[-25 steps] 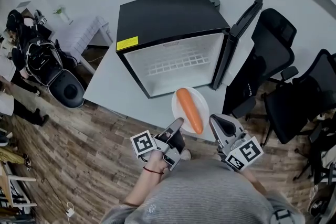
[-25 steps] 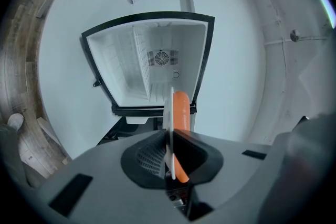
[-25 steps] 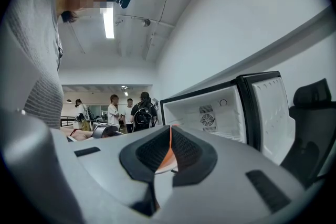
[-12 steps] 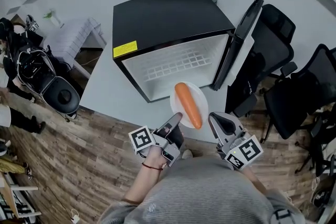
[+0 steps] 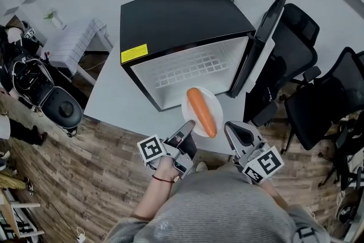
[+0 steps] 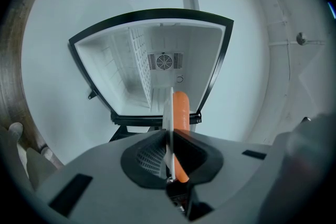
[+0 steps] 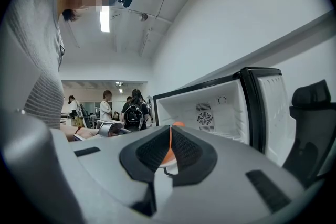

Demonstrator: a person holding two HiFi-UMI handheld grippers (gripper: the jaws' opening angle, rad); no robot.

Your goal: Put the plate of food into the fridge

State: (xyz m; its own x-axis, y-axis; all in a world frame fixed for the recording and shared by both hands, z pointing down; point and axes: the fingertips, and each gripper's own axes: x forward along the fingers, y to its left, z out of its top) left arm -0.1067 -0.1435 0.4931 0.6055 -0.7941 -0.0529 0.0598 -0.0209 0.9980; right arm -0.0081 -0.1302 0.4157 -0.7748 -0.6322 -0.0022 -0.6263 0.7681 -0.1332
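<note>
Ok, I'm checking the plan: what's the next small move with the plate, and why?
Probably ease the left gripper forward, keeping the plate level. Its jaws are shut on the plate's rim, a carrot lies on it, and the open fridge stands straight ahead, plate not yet inside.

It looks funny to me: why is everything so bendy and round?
Head view: the wide lens curves the room around the fridge. Left gripper view: the fridge's edges bow inside a dark round border. Right gripper view: a ceiling light glares, and a mosaic patch hides a face.

orange carrot (image 5: 202, 112), white plate (image 5: 218, 111), black fridge (image 5: 182, 14), white inside.
</note>
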